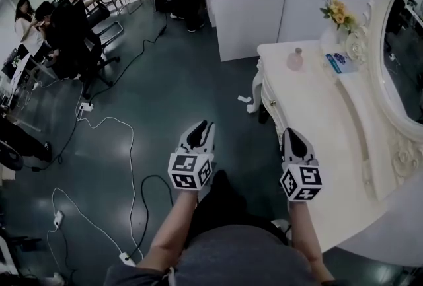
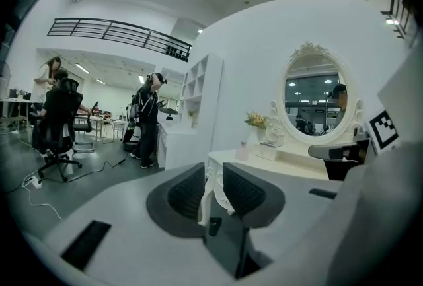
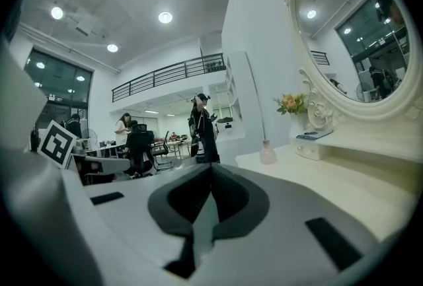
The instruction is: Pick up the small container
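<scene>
Left tongs slightly parted, right tongs closed, both empty; small container stands on dresser.

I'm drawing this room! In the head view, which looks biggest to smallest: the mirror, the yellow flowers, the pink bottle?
1. Mirror, largest by far, though partly cut off.
2. Yellow flowers.
3. Pink bottle, only slightly smaller, so that's close.
</scene>
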